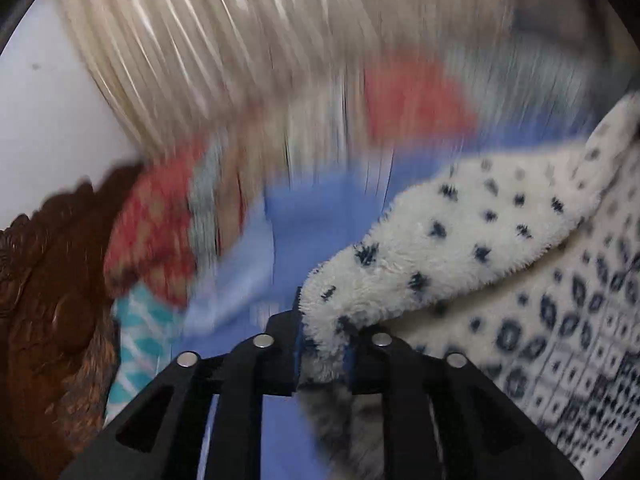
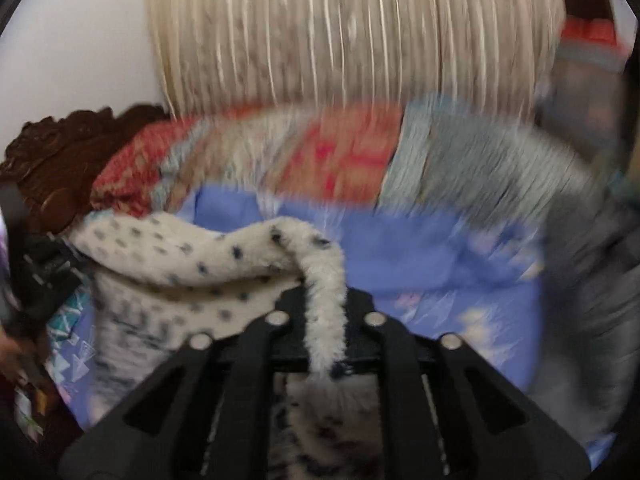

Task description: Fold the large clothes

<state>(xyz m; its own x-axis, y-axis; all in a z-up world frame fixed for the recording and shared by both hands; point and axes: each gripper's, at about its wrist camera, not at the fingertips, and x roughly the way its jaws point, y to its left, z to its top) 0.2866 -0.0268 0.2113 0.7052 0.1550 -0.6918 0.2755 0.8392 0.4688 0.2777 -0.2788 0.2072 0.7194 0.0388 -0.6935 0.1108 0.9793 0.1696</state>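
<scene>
A white fleece garment (image 1: 460,232) with dark spots and a knit-pattern face lies over a blue bedsheet (image 1: 320,216). My left gripper (image 1: 323,344) is shut on a thick fold of it, and the pile fills the gap between the blue pads. In the right wrist view the same fleece garment (image 2: 168,256) spreads to the left. A narrow fluffy edge of it runs back between the fingers of my right gripper (image 2: 326,316). Those jaws stand apart around the strip and do not pinch it. Both views are motion-blurred.
A red and grey patchwork quilt (image 2: 344,156) is bunched along the back of the bed. Behind it hangs a cream curtain (image 2: 352,32) against a white wall. A carved brown headboard (image 2: 60,160) stands at the left. Teal-patterned cloth (image 1: 136,344) lies by the left edge.
</scene>
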